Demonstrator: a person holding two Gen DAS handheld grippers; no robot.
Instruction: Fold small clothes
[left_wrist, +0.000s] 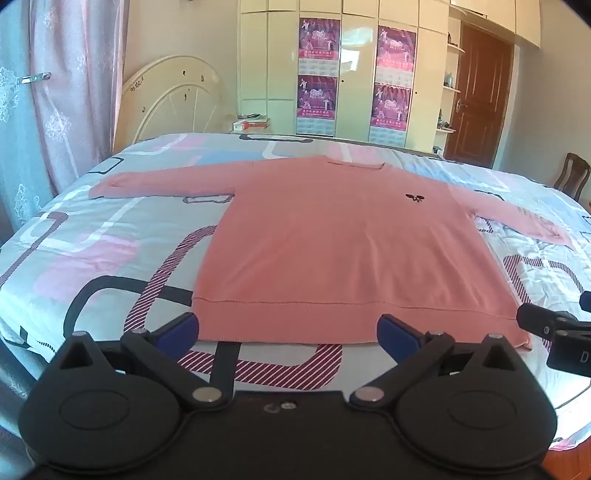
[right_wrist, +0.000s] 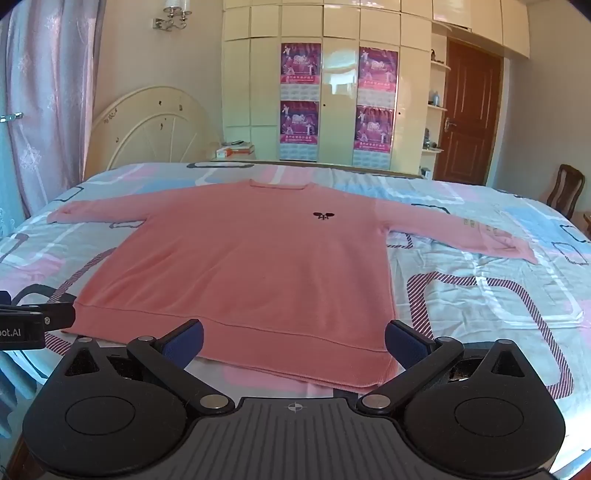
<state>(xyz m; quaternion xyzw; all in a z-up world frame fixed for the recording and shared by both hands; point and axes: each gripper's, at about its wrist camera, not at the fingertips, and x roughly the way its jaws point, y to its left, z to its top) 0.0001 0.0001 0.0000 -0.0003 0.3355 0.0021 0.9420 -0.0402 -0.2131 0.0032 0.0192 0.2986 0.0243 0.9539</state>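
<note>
A pink long-sleeved sweater (left_wrist: 332, 243) lies flat and face up on the bed, sleeves spread to both sides, hem toward me; it also shows in the right wrist view (right_wrist: 251, 266). A small dark emblem (right_wrist: 324, 215) marks its chest. My left gripper (left_wrist: 288, 328) is open, its blue pads just short of the hem's left part. My right gripper (right_wrist: 293, 338) is open, its pads at the hem's right part, the right corner of the hem between them. Neither holds anything. The right gripper's body shows at the edge of the left view (left_wrist: 554, 328).
The bed (left_wrist: 92, 236) has a patterned grey, pink and blue cover. A cream headboard (left_wrist: 173, 99) stands at the far left, wardrobes with posters (left_wrist: 317, 74) behind, a brown door (left_wrist: 480, 99) and a wooden chair (left_wrist: 572, 173) at the right. Curtains (left_wrist: 55, 92) hang left.
</note>
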